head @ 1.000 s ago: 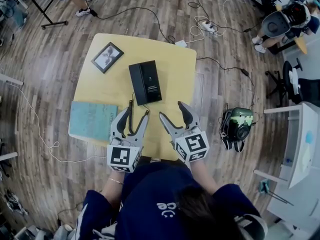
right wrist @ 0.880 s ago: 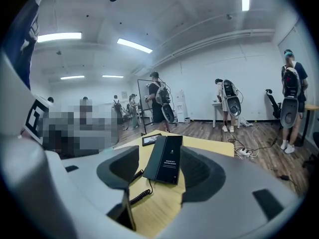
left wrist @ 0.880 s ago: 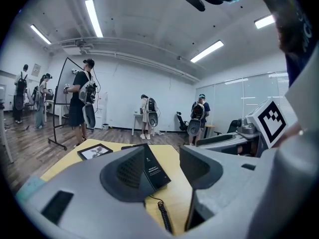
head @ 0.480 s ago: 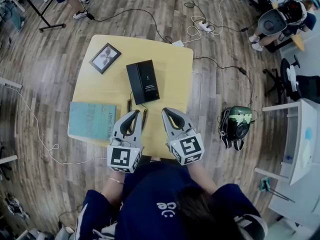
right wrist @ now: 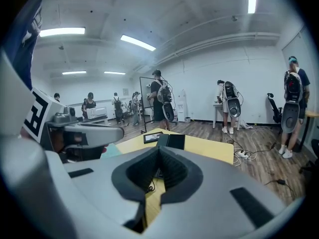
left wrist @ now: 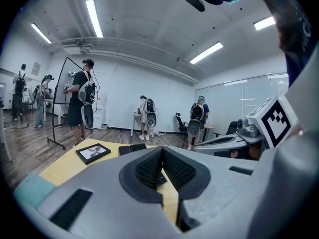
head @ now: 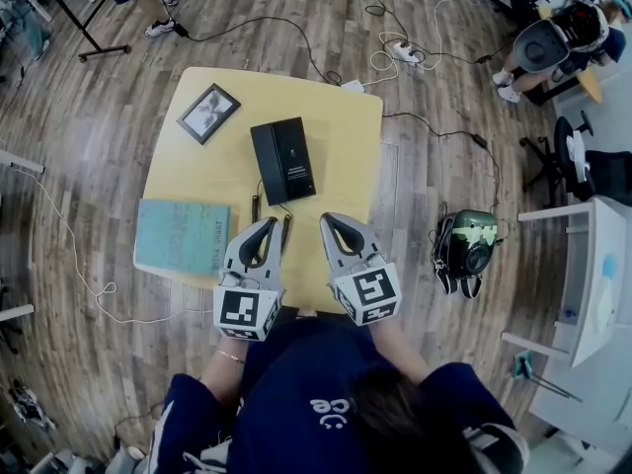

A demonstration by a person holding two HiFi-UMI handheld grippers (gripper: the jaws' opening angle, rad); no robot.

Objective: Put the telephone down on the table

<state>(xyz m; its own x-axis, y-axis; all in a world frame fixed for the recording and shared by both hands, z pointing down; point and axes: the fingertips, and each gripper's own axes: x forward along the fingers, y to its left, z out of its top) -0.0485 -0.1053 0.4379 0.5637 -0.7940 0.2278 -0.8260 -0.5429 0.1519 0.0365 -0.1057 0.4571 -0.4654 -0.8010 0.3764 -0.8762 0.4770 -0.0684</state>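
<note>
The black telephone [head: 283, 161] lies flat in the middle of the yellow table [head: 346, 126], with its coiled cord [head: 257, 206] trailing toward the near edge. My left gripper [head: 267, 223] hovers over the near edge just past the cord's end, jaws shut with nothing between them. Beside it, my right gripper [head: 329, 220] is also shut and empty. In the left gripper view the closed pads [left wrist: 154, 168] point at the telephone [left wrist: 132, 147] further along the table. In the right gripper view the telephone [right wrist: 172, 141] lies beyond the shut pads [right wrist: 167, 171].
A teal book [head: 183, 237] lies at the table's near left corner and a framed picture [head: 208, 113] at the far left. On the floor are cables [head: 415, 52] and a green bag [head: 469, 245] to the right. Several people stand further off in the room.
Both grippers have gone from wide open to shut. The left one stood with its fingers on either side of the cord's end and now has its tip closed beside it.
</note>
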